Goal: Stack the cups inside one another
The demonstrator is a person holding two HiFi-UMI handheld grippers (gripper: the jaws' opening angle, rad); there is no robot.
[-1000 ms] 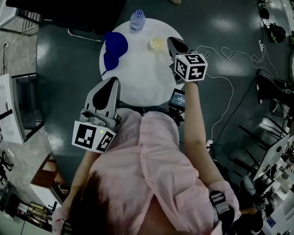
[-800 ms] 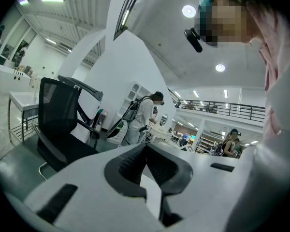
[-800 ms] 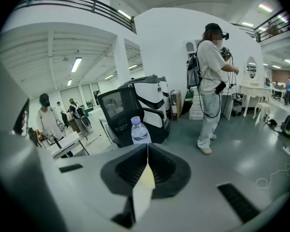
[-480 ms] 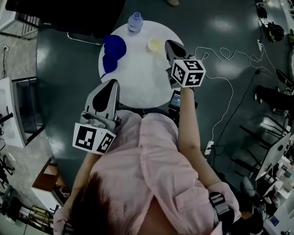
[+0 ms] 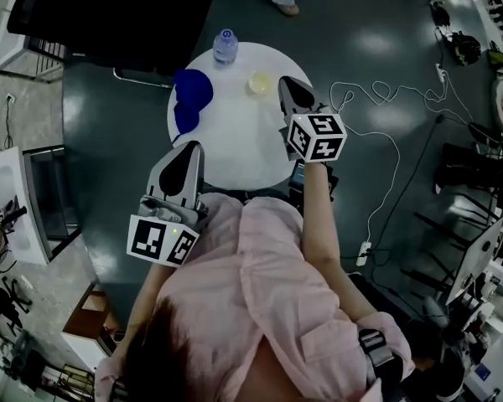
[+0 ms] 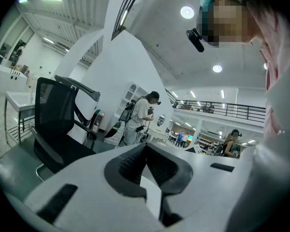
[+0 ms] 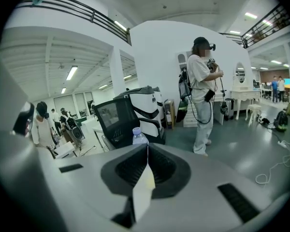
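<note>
— Where are the cups?
— Blue cups [image 5: 191, 90] sit at the left of the round tabletop [image 5: 235, 141]; a yellow cup [image 5: 260, 83] stands apart, a bottle [image 5: 225, 47] at the far edge.
— And the hand-held grippers?
— The left hand-held gripper [image 5: 187, 149], at the tabletop's near edge, and the right hand-held gripper [image 5: 287, 88], just beside the yellow cup, are both closed and empty

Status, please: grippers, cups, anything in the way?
Left hand-held gripper shut, empty, at the table edge; right hand-held gripper shut, empty, beside the pale cup. Pale cup stands apart from the blue cups. Water bottle at far edge, clear of both.
</note>
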